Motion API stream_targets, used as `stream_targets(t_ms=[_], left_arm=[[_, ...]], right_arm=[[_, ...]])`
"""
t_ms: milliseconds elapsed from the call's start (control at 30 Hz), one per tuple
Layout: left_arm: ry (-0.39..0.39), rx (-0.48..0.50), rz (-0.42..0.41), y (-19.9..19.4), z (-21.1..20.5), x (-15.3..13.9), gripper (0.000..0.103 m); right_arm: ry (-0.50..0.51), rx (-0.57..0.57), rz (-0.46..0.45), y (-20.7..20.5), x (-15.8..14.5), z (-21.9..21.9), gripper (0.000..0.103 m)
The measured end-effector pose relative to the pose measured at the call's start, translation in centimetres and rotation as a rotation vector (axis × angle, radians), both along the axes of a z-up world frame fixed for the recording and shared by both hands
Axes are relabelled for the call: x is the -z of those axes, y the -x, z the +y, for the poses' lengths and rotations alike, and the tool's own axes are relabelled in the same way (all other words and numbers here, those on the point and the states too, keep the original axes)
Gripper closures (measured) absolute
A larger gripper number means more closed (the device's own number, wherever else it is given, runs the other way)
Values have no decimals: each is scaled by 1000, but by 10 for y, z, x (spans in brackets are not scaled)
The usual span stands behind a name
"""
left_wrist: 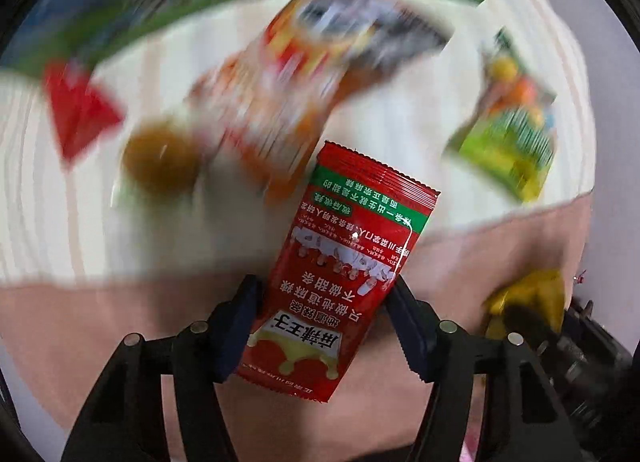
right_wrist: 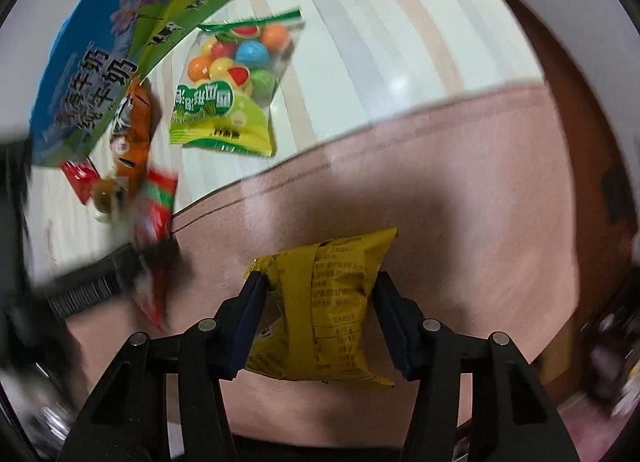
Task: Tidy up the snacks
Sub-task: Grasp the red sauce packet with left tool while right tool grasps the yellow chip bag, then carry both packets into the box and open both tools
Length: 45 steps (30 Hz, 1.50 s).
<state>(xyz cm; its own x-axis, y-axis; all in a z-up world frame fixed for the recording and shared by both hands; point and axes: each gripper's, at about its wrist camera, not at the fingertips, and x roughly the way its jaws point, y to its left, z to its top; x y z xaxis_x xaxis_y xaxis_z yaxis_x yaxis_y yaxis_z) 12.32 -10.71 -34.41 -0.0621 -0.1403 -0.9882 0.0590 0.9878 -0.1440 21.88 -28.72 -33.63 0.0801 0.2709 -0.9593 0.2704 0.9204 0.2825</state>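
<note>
Right wrist view: striped tablecloth (right_wrist: pixel 360 14) over pinkish tabletop (right_wrist: pixel 440 190).

Bare pink surface (right_wrist: pixel 460 182) lies open ahead; candy bag (right_wrist: pixel 232 90) and milk carton (right_wrist: pixel 100 62) crowd the striped cloth (right_wrist: pixel 380 22).

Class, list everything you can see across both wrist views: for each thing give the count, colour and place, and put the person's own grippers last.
Red spicy-strip packet: 1, red with green band, held in left gripper.
Yellow snack packet: 1, yellow, held in right gripper.
Fruit candy bag: 1, green and clear, coloured balls inside, on striped cloth.
Milk carton box: 1, blue and green, far left.
Orange snack bag: 1, orange, beside box.
Small red packet: 1, red, near box.
Brown round item: 1, brown, blurred.
Striped cloth: 1, white and beige.
Pink surface: 1, nearest.
Left gripper: 1, black.
Right gripper: 1, black.
</note>
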Motion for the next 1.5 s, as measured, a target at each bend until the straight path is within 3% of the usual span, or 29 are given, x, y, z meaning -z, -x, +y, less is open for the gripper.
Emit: stream_targets(t_ms=[100,367,467,533,567,700,867,1067,1233,1333,1500], left_arm=[[34,6,42,20,10,7,41],[-30,172,18,17,-18,17,41],[-21,119,2,17,-17,13,49],[5,43,16,22,-5,11,50],[18,10,26,23,1,10,50],[69,-114,46,40,14,0,51],[93,-190,33,48,29,-12,51],[166,-241,-29,51,44,-56,51],[246,-266,-145,41,57,-122,51],[278,-265,-218,12,73,-171,51],[260,-245,-306,-34,79,-222,51]], right_arm=[[-86,19,45,3,6,8,45],[-49,-32,82,-1,16,26,33],[-18,-54,63,0,19,31,35],[33,-66,50,2,21,36,46],[41,-64,42,3,22,40,46],[26,-25,12,7,16,40,51],[-42,-1,-17,6,1,40,53],[-122,-33,-85,-13,-32,56,53],[-173,-83,-170,-41,-82,57,53],[-175,-132,-231,-67,-113,67,53],[-143,-190,-321,-122,-157,78,53]])
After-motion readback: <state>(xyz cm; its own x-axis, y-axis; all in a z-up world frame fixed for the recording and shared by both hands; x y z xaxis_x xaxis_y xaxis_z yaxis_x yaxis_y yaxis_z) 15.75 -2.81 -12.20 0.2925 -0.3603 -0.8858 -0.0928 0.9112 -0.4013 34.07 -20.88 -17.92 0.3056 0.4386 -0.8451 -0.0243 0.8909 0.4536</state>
